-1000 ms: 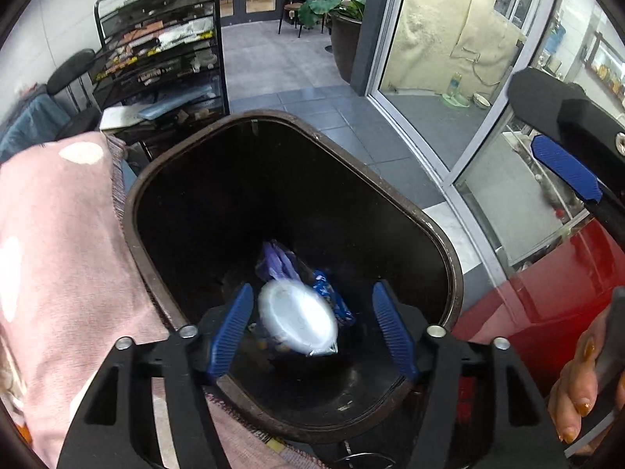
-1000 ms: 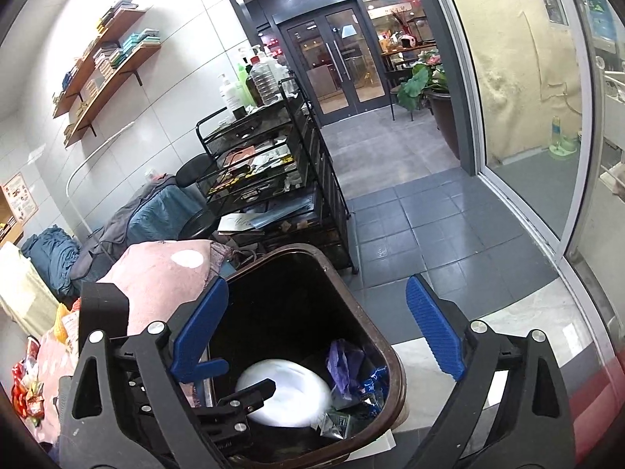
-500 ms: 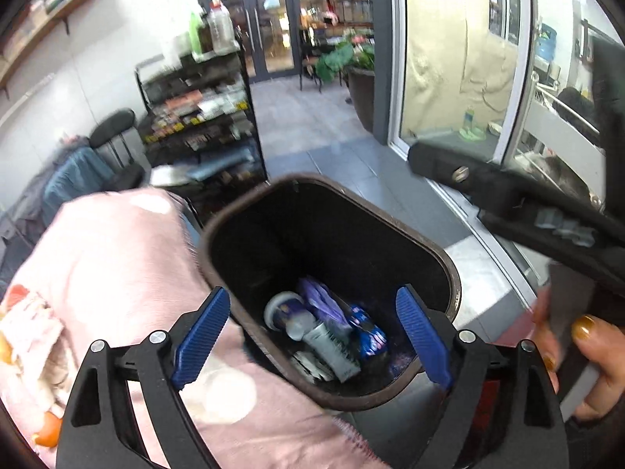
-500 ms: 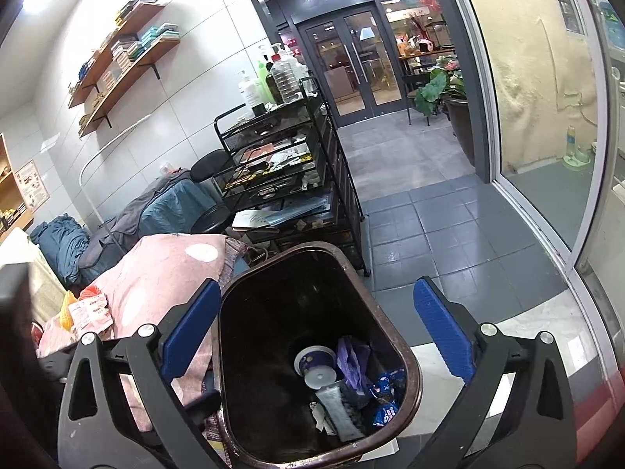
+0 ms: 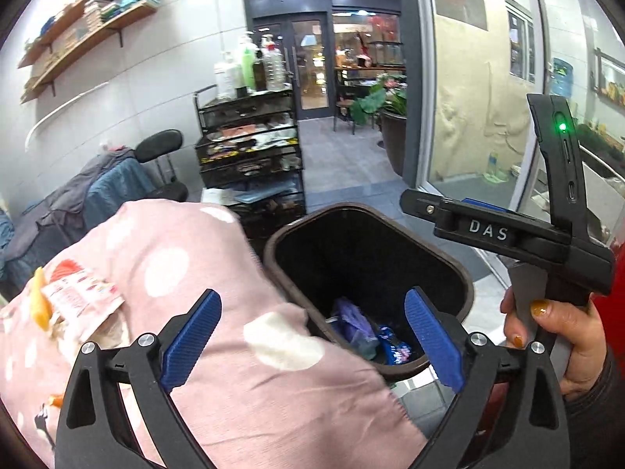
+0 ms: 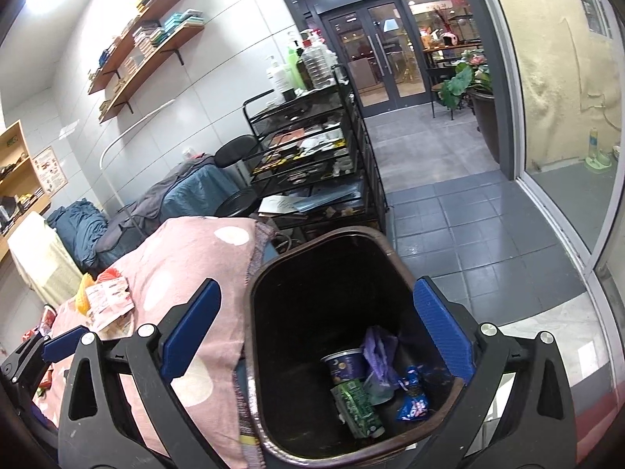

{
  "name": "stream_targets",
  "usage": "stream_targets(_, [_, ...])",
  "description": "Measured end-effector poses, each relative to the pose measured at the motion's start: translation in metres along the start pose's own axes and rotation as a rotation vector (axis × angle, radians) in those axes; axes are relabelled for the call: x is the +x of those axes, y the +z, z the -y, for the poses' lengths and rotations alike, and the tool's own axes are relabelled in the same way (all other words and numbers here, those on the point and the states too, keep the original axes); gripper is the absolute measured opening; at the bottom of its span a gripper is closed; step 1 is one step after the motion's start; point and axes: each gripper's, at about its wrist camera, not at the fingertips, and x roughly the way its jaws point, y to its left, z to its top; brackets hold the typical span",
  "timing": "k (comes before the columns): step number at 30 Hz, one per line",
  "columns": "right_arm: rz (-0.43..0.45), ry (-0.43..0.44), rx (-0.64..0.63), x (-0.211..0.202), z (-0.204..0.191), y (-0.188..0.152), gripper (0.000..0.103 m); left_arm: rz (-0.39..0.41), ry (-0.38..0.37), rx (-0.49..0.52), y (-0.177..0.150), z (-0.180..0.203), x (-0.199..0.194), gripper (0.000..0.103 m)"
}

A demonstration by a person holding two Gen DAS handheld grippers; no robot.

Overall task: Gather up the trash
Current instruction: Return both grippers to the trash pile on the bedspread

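Note:
A brown trash bin (image 6: 250,312) stands beside a pink dotted blanket (image 6: 187,265). Inside lie a paper cup (image 6: 343,363), a green packet (image 6: 357,410), a purple wrapper (image 6: 379,355) and a blue wrapper (image 6: 412,402). My right gripper (image 6: 317,328) hangs open over the bin with nothing between its pads. My left gripper (image 5: 310,338) is above the blanket's edge and the bin's near rim (image 5: 367,211), its jaws opening and empty. Snack packets (image 5: 74,301) lie on the blanket to the left. A hand (image 5: 547,332) holds the right gripper (image 5: 414,200) over the bin's far right side.
A black wire trolley (image 6: 312,156) with bottles on top stands behind the bin. A chair draped with blue and grey clothes (image 6: 187,195) is at the back left. Grey tiled floor (image 6: 449,215) runs to glass doors; a glass wall (image 6: 554,117) lines the right.
My left gripper has lifted out of the bin and drawn back over the blanket, its jaws spreading wider. The white-lidded cup that was between its pads now lies in the bin.

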Motion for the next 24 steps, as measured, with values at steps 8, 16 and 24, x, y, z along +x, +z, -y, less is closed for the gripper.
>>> stream_targets(8, [-0.026,0.052,-0.046,0.006,-0.030,-0.005,0.097,0.016,0.049,-0.062,-0.015,-0.027,-0.016,0.095])
stream_targets(16, [-0.076,0.135,-0.109,0.018,-0.070,-0.015,0.097,0.017,0.135,-0.128,-0.034,-0.065,-0.029,0.096])
stream_targets(24, [-0.129,0.235,-0.189,0.030,-0.124,-0.026,0.097,-0.015,0.223,-0.234,-0.063,-0.118,-0.046,0.096])
